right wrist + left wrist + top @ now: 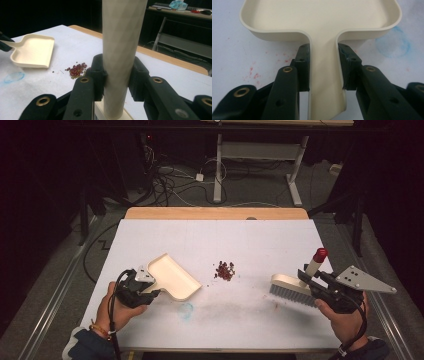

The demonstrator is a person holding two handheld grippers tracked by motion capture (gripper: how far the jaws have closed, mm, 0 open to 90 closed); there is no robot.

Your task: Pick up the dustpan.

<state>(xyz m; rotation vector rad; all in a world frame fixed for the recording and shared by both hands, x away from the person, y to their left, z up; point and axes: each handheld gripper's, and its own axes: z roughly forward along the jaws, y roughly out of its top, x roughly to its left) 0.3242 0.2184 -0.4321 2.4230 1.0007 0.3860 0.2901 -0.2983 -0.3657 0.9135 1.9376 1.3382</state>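
Note:
A cream dustpan point(172, 276) lies on the white table cover at the left, its open edge turned toward the table's far left. My left gripper point(150, 287) is shut on the dustpan's handle point(324, 75), one jaw on each side. A small pile of dark red beans point(225, 270) sits near the middle of the table. At the right, a cream brush point(292, 290) with grey bristles rests on the table. Its handle point(120, 50) has a red tip point(320, 254). My right gripper point(314, 279) is shut on that handle.
A blue smudge point(186, 310) marks the cover just in front of the dustpan. The wooden table edge point(215, 213) runs along the far side. Beyond it are cables on the floor point(170, 180) and a desk frame point(260, 155). Faint red stains dot the cover point(253, 73).

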